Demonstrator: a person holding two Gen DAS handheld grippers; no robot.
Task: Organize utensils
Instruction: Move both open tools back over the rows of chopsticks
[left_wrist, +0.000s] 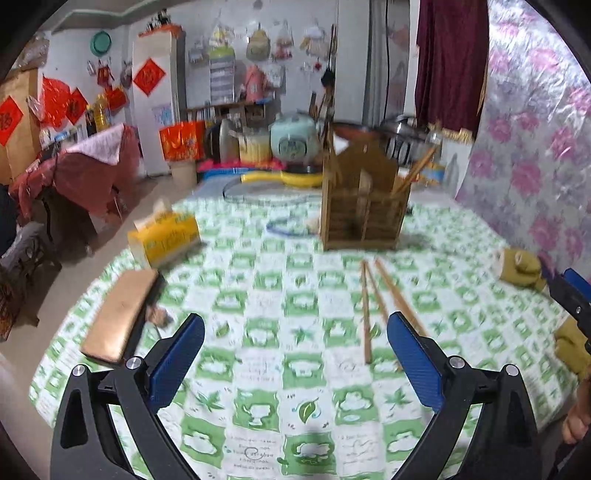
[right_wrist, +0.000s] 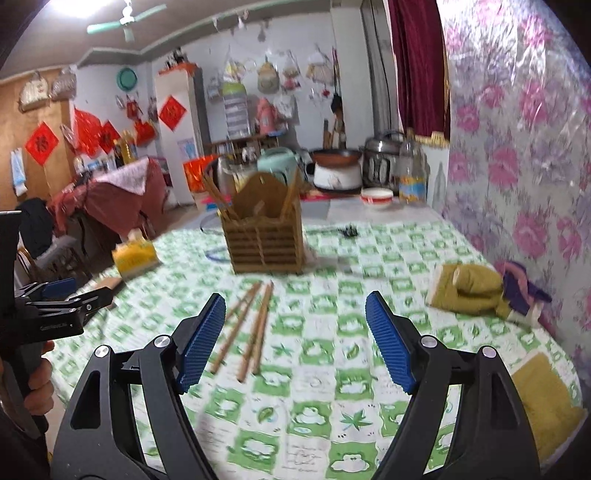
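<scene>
Several loose wooden chopsticks (left_wrist: 369, 306) (right_wrist: 255, 325) lie on the green-checked tablecloth (left_wrist: 280, 280) (right_wrist: 332, 332), in front of a slatted wooden utensil holder (left_wrist: 364, 206) (right_wrist: 264, 236). More chopsticks (left_wrist: 413, 173) (right_wrist: 218, 199) stand in the holder. My left gripper (left_wrist: 295, 317) hangs open above the cloth with nothing between its fingers; the loose chopsticks lie by its right finger (left_wrist: 410, 358). My right gripper (right_wrist: 295, 297) is open and empty too, and the chopsticks lie just inside its left finger (right_wrist: 201, 339). Each gripper shows at the edge of the other's view.
A yellow tissue box (left_wrist: 166, 236) (right_wrist: 135, 256) and a brown flat case (left_wrist: 122, 317) sit at the table's left. Olive cloths (left_wrist: 521, 266) (right_wrist: 469, 288) lie at the right by the flowered wall covering (right_wrist: 517, 147). Pots, a bowl (right_wrist: 376, 195) and a bottle crowd the far end.
</scene>
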